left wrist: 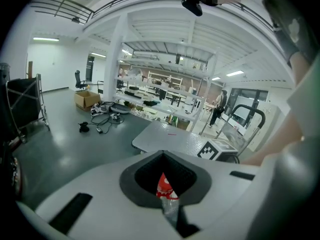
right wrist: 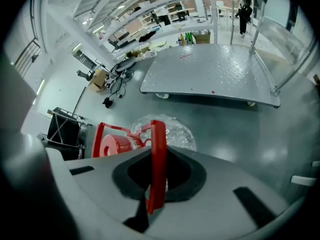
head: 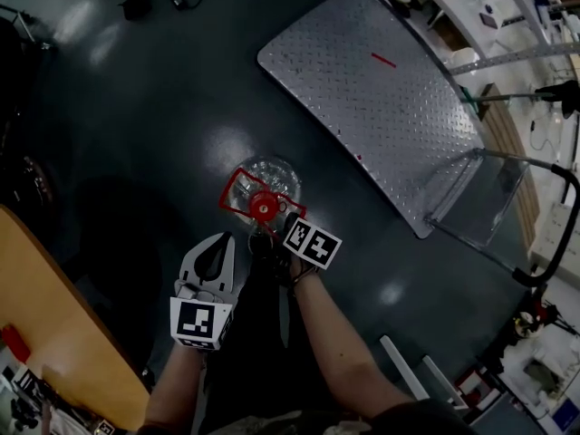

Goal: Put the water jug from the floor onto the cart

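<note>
Head view: water jug (head: 272, 174) near cart (head: 381, 107) edge (floor (head: 319, 166) btw).

Jaws clamped on red handle (right wrist: 157, 154), clear jug (right wrist: 176, 132)

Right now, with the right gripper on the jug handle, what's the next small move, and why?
Probably lift the jug straight up a little. The right gripper is shut on its red handle, the jug stands on the floor, and the cart lies beyond it.
</note>
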Demonstrator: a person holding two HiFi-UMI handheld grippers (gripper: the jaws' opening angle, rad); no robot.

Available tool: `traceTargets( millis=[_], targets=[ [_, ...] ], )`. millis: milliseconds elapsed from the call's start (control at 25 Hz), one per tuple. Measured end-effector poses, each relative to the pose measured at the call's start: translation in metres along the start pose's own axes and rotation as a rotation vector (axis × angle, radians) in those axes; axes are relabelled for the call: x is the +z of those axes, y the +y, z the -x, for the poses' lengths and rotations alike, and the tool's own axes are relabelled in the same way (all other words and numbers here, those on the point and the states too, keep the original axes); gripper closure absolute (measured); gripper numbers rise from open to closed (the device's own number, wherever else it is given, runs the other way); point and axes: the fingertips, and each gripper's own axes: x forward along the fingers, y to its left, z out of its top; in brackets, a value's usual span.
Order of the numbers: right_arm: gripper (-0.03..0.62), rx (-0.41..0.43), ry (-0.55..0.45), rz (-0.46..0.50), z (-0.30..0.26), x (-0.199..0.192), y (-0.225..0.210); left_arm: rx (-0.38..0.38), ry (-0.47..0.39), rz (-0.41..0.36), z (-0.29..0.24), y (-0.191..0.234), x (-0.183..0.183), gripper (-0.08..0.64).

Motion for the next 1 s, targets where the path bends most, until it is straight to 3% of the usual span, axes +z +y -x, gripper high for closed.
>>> traceTargets(
  millis=[240, 400, 800, 1000],
  targets=[
    [0.588, 0.034, -0.048, 0.062, 0.039, 0.002, 0.013, -0.008, 0.025, -0.017, 0.012, -0.001, 0.007, 0.558],
    [0.586, 0.078, -0.066, 0.04, 0.077, 0.014, 0.004, -0.038, 0.03, -0.025, 0.018, -0.013, 0.018, 0.558],
    [0.584, 0.189, -0.219, -0.062, 0.193, 0.074, -0.019, -0.173, 0.009, -0.102, 0.024, -0.063, 0.074, 0.558],
    [0.584, 0.226, -0.307, -0.016, 0.252, 0.11, -0.033, -0.22, 0.001, -0.155, 0.016, -0.103, 0.108, 0.558]
  ],
)
